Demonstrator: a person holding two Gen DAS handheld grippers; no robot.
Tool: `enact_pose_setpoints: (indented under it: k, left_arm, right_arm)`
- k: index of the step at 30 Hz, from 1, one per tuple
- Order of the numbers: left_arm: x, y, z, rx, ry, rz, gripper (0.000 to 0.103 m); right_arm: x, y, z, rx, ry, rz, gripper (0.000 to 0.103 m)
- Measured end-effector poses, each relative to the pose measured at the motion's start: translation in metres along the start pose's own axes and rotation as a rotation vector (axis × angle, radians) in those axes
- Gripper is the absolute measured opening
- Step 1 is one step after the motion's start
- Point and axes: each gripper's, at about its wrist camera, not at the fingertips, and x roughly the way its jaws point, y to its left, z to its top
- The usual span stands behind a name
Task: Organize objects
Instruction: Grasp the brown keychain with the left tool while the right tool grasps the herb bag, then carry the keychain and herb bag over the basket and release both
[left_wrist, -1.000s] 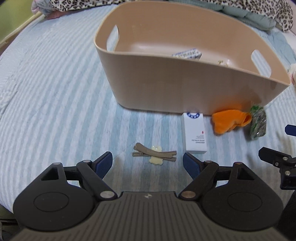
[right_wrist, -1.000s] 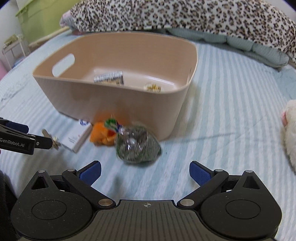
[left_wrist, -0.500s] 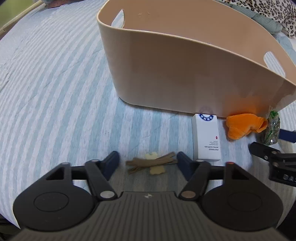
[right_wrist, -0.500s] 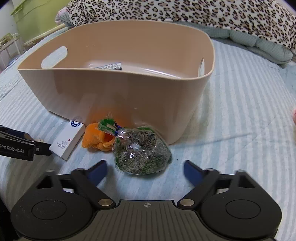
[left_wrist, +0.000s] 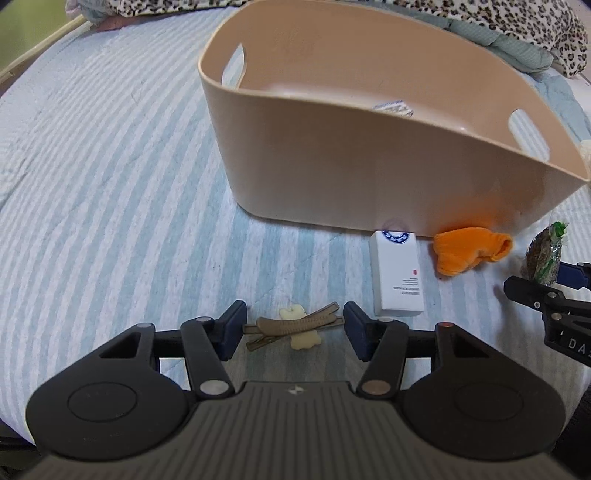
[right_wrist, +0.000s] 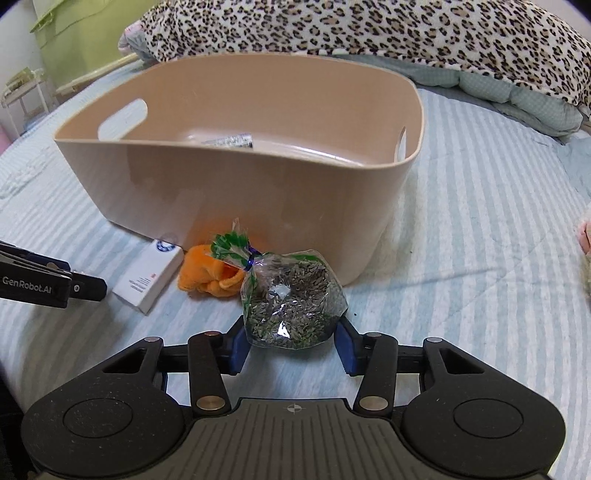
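Hair clips, two brown ones crossed over a small cream piece, lie on the striped bedspread between the blue pads of the left gripper. Its jaws stand narrowly apart around the clips, the left pad touching their ends; whether the right pad touches I cannot tell. To the right lies one white box with a blue round mark, its far end against the near wall of the single beige basket. Next comes one orange cloth toy, also at the foot of that wall. Furthest right sits one clear bag of dark seeds, tied with a green-printed top, near the basket's right front corner. The right gripper has its two blue pads pressed on either side of the bag, clamped on it. Inside the basket one printed packet shows on the floor. A leopard-print blanket lies along the far edge of the bed.
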Motion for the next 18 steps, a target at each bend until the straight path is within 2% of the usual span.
enact_pose_setpoints:
  k: [6,8,18]
  left_arm:
    - [-0.034,0.006,-0.004,-0.003,-0.072,-0.011,0.059]
    - [-0.036,0.001,0.016,-0.001,-0.1,-0.014,0.059]
    - [-0.094,-0.007,0.044,0.026,-0.273,-0.001,0.059]
  right_arm:
    - [-0.03,-0.004,0.007,0.002,-0.055,0.022,0.045]
    - [-0.043,-0.005,0.009,0.002,-0.079,0.027,0.045]
    - [-0.096,-0.015,0.043,0.021,-0.241,0.039,0.045]
